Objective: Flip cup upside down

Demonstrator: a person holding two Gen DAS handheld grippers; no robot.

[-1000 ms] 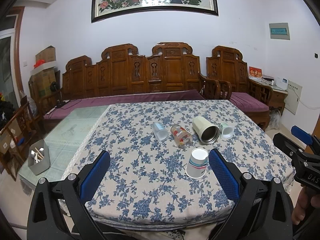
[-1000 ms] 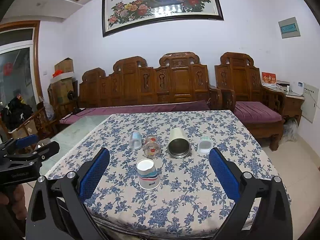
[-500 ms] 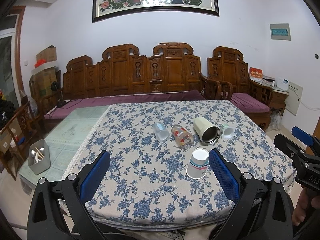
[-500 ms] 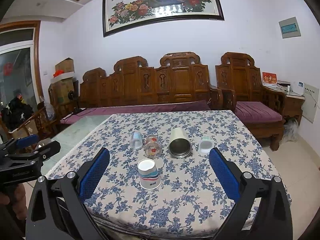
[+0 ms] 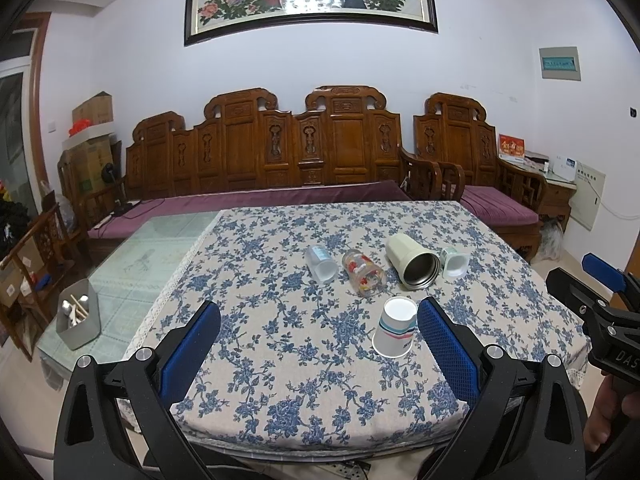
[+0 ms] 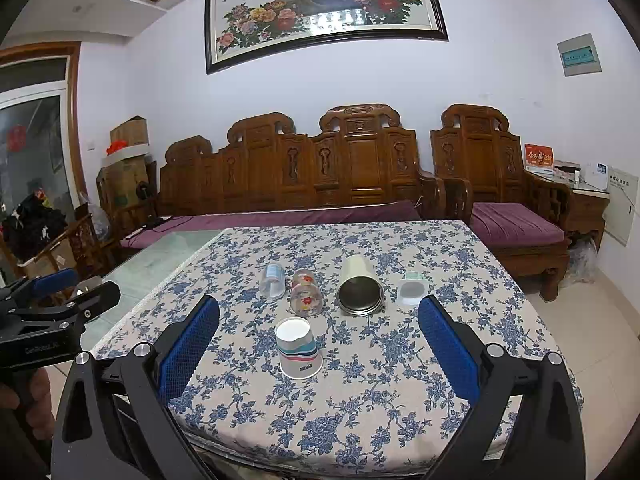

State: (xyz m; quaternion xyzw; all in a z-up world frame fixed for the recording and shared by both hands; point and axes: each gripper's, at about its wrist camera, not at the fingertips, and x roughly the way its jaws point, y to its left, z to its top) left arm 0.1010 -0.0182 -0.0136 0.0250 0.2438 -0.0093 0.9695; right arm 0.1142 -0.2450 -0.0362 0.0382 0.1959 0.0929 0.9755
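Observation:
A white paper cup [image 5: 394, 332] with teal and red stripes stands upside down on the floral tablecloth [image 5: 280, 340]; it also shows in the right wrist view [image 6: 299, 347]. Behind it a row of cups lies on its side: a clear plastic cup [image 5: 321, 265], a glass with red print [image 5: 364, 273], a cream steel-lined tumbler [image 5: 412, 262] and a small white cup [image 5: 455, 263]. My left gripper [image 5: 318, 350] is open and empty, short of the table's near edge. My right gripper [image 6: 318, 350] is open and empty, also short of the edge.
A carved wooden sofa [image 5: 304, 152] with purple cushions stands behind the table. A glass-topped surface [image 5: 152, 256] lies left of the cloth, with a grey utensil holder [image 5: 78, 320]. The other gripper shows at the frame edge in each view.
Both grippers have drifted slightly; the cups lie as before. Both stay open.

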